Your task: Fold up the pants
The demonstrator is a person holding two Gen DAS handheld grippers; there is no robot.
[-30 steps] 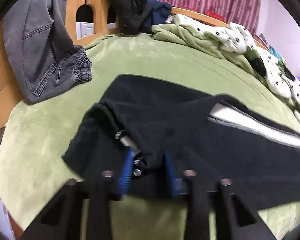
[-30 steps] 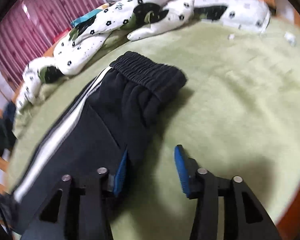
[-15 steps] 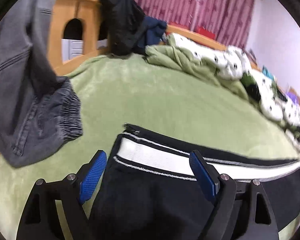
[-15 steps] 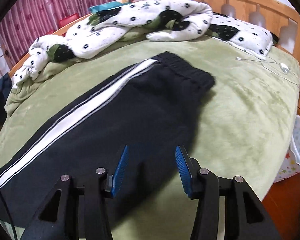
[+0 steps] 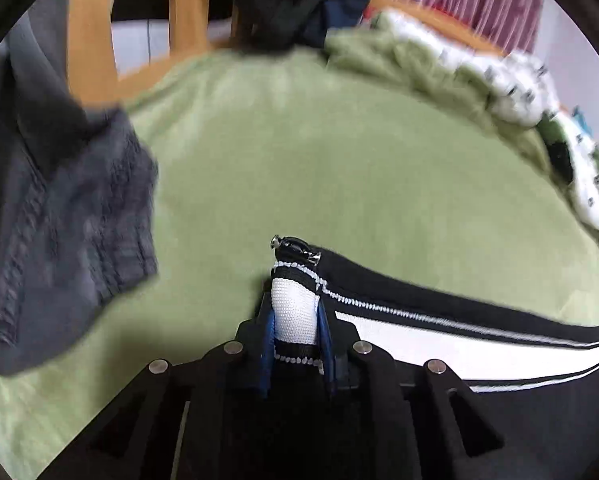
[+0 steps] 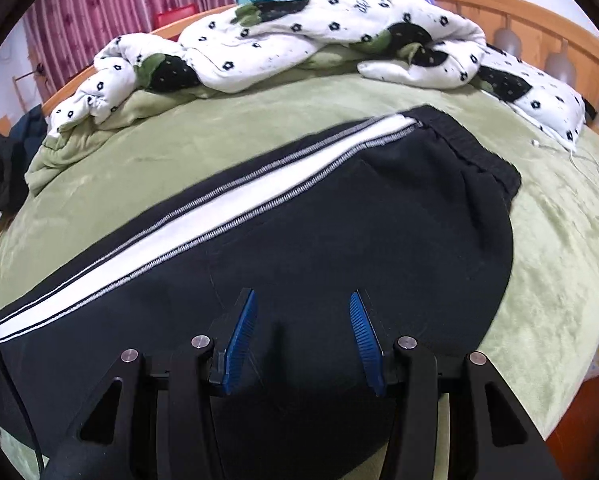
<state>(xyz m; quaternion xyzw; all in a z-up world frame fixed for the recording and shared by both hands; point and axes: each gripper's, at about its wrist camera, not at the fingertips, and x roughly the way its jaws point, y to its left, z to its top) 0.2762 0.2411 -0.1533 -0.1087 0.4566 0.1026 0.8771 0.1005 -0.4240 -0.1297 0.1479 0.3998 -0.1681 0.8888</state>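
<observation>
Black pants (image 6: 339, 208) with a white side stripe (image 6: 219, 216) lie stretched out flat on the green bed (image 6: 559, 240), with the elastic waistband (image 6: 471, 148) at the far right. My left gripper (image 5: 295, 312) is closing on the leg hem of the pants (image 5: 519, 420), and the blue pads pinch the white stripe end (image 5: 293, 308) between them. A metal zip pull (image 5: 295, 246) sticks out just past the fingertips. My right gripper (image 6: 302, 296) hovers open over the black hip area, with nothing between its fingers.
Grey jeans (image 5: 59, 220) hang over the wooden bed end (image 5: 91, 20) at the left. Dark clothes (image 5: 275, 8) are piled at the far edge. A black-and-white patterned quilt (image 6: 299, 40) and a pillow (image 6: 531, 96) line the far side. White earphones (image 6: 595, 164) lie near the pillow.
The left gripper let go of the bunched leg, opened wide over the hem, then closed on its striped end. The right gripper drew back from the waistband, and the pants now lie flat.
</observation>
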